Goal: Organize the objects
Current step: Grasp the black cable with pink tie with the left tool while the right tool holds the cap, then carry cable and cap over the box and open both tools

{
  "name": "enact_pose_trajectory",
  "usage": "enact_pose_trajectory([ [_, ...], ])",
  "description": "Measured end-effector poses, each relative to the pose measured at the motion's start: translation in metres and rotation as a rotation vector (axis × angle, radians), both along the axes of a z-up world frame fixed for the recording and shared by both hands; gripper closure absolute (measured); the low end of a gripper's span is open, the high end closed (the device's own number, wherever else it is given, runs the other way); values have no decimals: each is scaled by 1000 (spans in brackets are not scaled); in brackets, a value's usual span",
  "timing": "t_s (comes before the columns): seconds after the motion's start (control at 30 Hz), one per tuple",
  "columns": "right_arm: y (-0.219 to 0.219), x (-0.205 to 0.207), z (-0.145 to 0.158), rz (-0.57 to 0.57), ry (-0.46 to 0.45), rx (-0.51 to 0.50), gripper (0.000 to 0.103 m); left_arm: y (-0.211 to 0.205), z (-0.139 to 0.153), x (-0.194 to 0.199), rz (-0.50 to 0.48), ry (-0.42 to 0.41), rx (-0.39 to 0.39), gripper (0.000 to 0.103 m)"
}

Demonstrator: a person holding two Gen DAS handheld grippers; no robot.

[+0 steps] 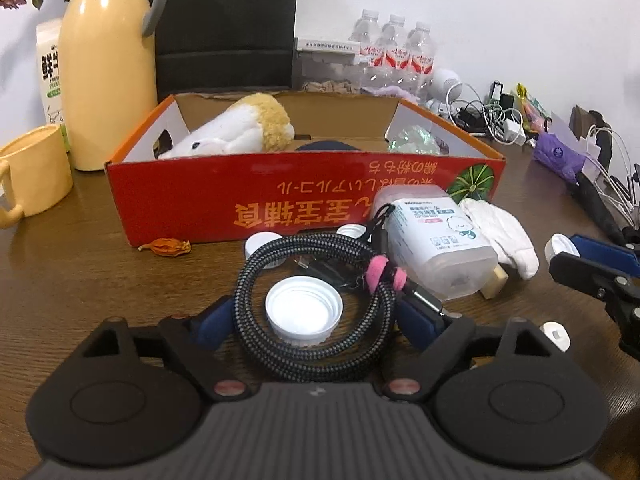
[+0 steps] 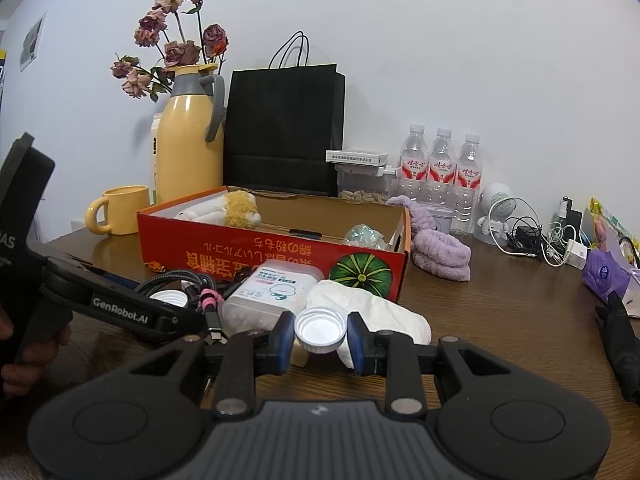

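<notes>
The left gripper (image 1: pixel 308 316) sits low over the worktop (image 1: pixel 80 280) with its blue fingers (image 1: pixel 210 324) spread wide on either side of a coiled braided cable (image 1: pixel 312 304). The coil lies between them, and a white bottle cap (image 1: pixel 303 307) rests open side up inside the loop. The pads do not appear to press on the cable yet, so nothing is gripped there. Just ahead of these fingers lie a clear plastic box of cotton swabs (image 1: pixel 432 236) and a white cloth (image 1: pixel 500 236), and beyond those stands the red cardboard box (image 1: pixel 304 196), which already holds a plush toy (image 1: pixel 236 128).

The right gripper (image 2: pixel 320 338) has its fingers drawn in narrowly on a second white cap (image 2: pixel 320 330), held clear of the worktop with its hollow side facing the camera. The red box is ahead and slightly left of it.

The step in hand looks like a double pickup: one cap already secured on the right, the cable being taken on the left. Next, the left fingers probably need to close enough to squeeze the coil's strands together without letting loops spring loose, and the loose cap inside may get trapped or left behind. Both loads then have to lift over the box's near wall before release.
</notes>
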State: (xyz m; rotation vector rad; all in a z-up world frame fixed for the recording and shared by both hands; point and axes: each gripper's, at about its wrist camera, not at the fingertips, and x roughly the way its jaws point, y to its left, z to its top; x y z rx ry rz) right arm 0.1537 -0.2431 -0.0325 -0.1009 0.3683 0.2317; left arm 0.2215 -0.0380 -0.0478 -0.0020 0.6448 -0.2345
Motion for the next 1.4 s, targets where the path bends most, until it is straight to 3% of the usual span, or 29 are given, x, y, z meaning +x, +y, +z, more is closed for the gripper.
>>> enact_pose_trajectory([
  [0.8, 1, -7, 6, 15, -55, 14, 76, -1, 28, -54, 25, -248, 12, 23],
  [0.83, 2, -7, 7, 18, -60, 16, 76, -2, 30, -54, 23, -253, 11, 35],
  [0.87, 3, -6, 7, 23, -62, 17, 76, -2, 30, -54, 10, -248, 4, 81],
  [0.9, 4, -6, 7, 26, -61, 17, 76, -3, 30, -52, 11, -225, 6, 87],
  [1.0, 8, -5, 7, 37, -57, 10, 76, -3, 25, -46, 24, -186, 11, 75],
  [1.07, 8, -5, 7, 34, -58, 12, 76, 1, 23, -43, 44, -167, 0, 36],
  [1.17, 6, -5, 7, 26, -55, 18, 76, 9, 28, -48, 69, -206, -18, 4],
  [1.27, 6, -5, 6, 27, -50, 20, 76, 23, 31, -44, 135, -217, -14, 0],
  [1.4, 6, -4, 5, 33, -44, 17, 76, 49, 19, -9, 240, -64, -25, 0],
])
